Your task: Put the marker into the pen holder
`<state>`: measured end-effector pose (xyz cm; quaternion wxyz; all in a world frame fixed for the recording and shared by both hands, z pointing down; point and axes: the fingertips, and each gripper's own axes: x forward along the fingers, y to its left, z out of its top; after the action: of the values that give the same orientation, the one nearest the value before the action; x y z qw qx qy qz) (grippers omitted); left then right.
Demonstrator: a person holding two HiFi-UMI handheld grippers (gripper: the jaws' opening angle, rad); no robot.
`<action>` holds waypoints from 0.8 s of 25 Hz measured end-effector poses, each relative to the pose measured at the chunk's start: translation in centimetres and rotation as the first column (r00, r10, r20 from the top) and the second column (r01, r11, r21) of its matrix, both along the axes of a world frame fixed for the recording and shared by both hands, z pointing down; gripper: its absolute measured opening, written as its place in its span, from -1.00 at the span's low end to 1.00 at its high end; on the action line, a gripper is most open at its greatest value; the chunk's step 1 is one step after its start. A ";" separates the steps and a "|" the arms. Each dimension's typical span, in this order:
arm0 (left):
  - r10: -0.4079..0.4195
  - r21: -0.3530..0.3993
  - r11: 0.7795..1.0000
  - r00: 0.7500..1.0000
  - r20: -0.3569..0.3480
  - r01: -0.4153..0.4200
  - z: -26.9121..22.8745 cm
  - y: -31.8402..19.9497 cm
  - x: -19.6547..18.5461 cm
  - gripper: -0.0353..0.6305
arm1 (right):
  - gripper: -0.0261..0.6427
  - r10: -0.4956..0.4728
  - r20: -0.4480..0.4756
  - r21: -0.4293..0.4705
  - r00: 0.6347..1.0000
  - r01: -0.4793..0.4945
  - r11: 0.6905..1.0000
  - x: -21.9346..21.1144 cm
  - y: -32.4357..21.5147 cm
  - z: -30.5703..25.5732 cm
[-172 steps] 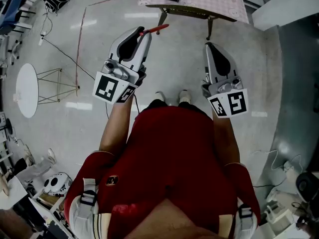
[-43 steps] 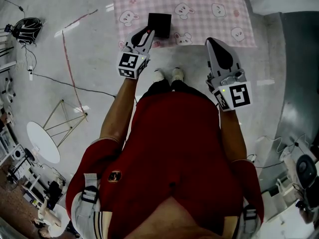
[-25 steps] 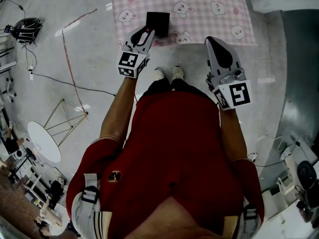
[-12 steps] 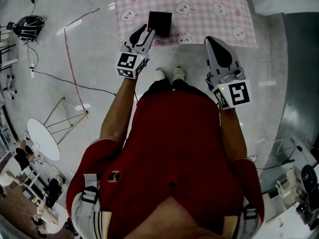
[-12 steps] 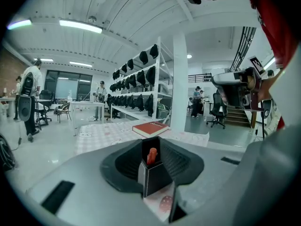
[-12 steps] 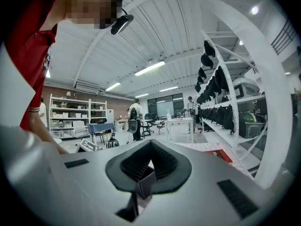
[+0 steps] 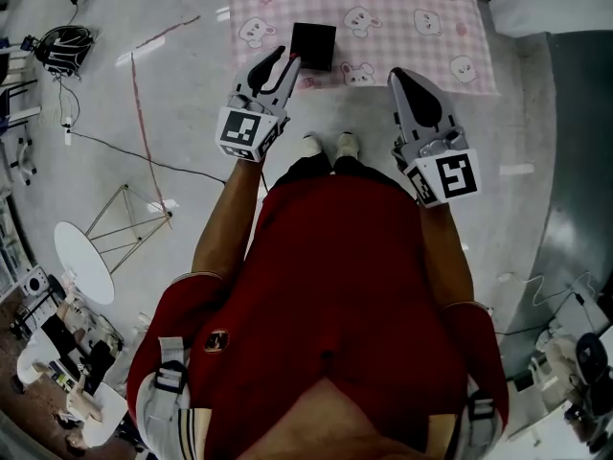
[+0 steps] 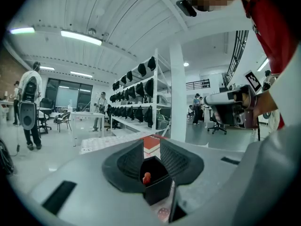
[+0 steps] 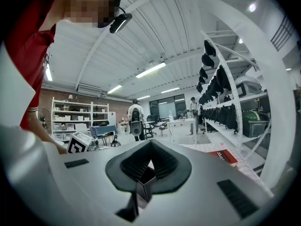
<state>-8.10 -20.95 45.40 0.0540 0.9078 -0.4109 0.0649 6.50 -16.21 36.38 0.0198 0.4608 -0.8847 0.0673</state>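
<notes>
The left gripper [image 7: 285, 58], jaws parted and clamping nothing, points at the near left corner of the black pen holder [image 7: 313, 46], which stands by the front edge of the pink checked table [image 7: 383, 27]. In the left gripper view the holder's open mouth fills the gap straight ahead between the 2 jaws. Only the red end of the marker [image 8: 146, 177] shows there, inside the mouth and clear of both pads. Its long axis appears to run away from the camera, down into the holder. The right gripper [image 7: 397, 73] hangs over the table's front edge, well apart to the holder's right, jaw tips drawn together on nothing. Any next move seems to fall to the nearer left gripper: backing straight off without nudging the holder.
</notes>
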 end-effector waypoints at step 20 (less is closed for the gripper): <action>0.017 0.134 0.991 0.996 -0.093 -0.005 -9.9 3.1 1.3 -0.84 | -0.93 -0.051 0.039 0.044 0.998 0.049 0.998 -1.2 0.8 -1.7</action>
<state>-6.77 -17.87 35.47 0.0118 0.9136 -0.4064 -0.0054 5.34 -15.42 34.72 -0.0061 0.4373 -0.8975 0.0570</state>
